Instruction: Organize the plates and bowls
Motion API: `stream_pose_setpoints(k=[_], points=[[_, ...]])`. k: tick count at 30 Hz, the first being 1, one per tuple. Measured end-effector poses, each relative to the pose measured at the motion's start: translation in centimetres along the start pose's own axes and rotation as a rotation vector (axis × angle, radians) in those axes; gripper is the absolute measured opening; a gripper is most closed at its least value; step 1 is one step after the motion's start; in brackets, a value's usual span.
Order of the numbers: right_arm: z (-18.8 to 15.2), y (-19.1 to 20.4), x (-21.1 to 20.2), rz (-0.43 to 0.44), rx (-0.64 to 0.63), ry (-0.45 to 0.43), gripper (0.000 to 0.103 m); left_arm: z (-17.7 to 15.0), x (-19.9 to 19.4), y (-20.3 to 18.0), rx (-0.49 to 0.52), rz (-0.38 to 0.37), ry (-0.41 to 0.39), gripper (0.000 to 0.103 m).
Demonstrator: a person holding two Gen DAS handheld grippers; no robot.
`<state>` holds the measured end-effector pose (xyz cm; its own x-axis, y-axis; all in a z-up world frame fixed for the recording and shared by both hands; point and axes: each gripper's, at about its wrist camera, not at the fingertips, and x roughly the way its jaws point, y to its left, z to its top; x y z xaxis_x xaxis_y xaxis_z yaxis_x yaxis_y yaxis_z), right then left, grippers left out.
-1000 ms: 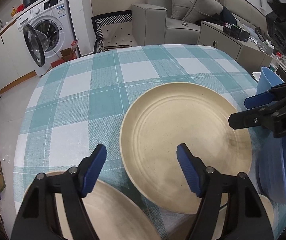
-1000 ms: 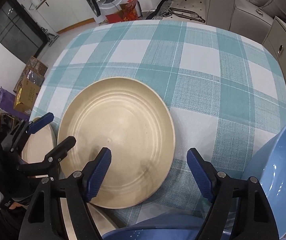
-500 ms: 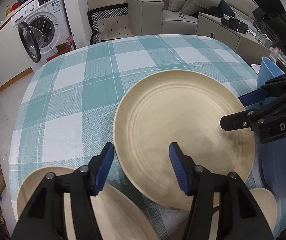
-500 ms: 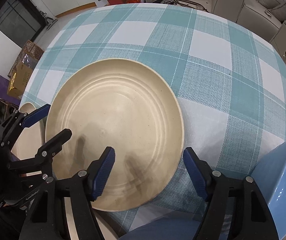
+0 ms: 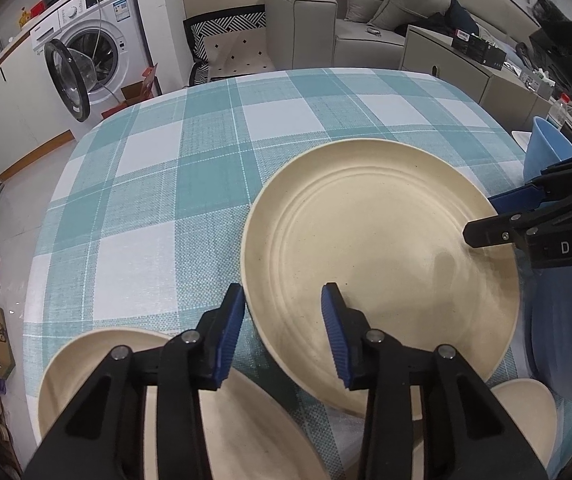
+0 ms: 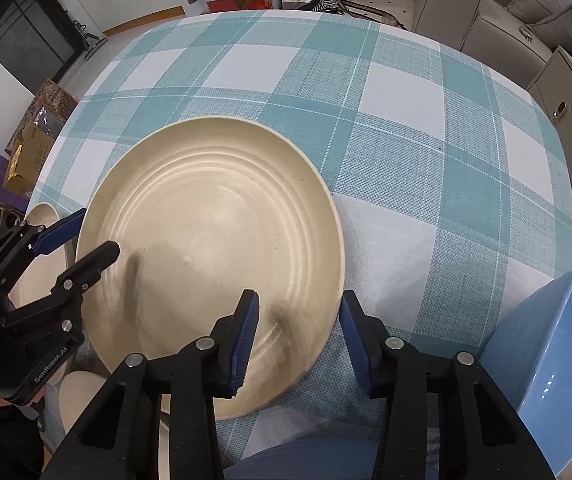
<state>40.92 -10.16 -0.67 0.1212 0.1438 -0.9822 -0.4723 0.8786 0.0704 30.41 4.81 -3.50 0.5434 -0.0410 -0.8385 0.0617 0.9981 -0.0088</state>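
Teal-checked tablecloth (image 5: pixel 190 184) carries the large cream plate (image 5: pixel 381 264) at centre. Left gripper (image 5: pixel 282 332) straddles its left rim and right gripper (image 6: pixel 297 336) straddles its right rim. Both jaws are closing, pads not yet pressing. Blue bowl (image 6: pixel 557 360) sits right.

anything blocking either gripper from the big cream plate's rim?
Nothing visible. The left gripper straddles the large cream plate's near-left rim, the right gripper its near-right rim. Both jaws are closing, rim between the pads, not yet pressed.
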Motion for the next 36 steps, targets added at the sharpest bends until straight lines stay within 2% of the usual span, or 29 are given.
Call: stream_pose_setpoints(k=[12, 36], points=[[-0.3, -0.1, -0.6, -0.052, -0.021, -0.04, 0.022, 0.0, -0.1, 0.4, -0.029, 0.001, -0.01, 0.034], [-1.0, 0.1, -4.3, -0.045, -0.019, -0.154, 0.018, 0.7, -3.2, 1.0, -0.08, -0.002, -0.094, 0.034]])
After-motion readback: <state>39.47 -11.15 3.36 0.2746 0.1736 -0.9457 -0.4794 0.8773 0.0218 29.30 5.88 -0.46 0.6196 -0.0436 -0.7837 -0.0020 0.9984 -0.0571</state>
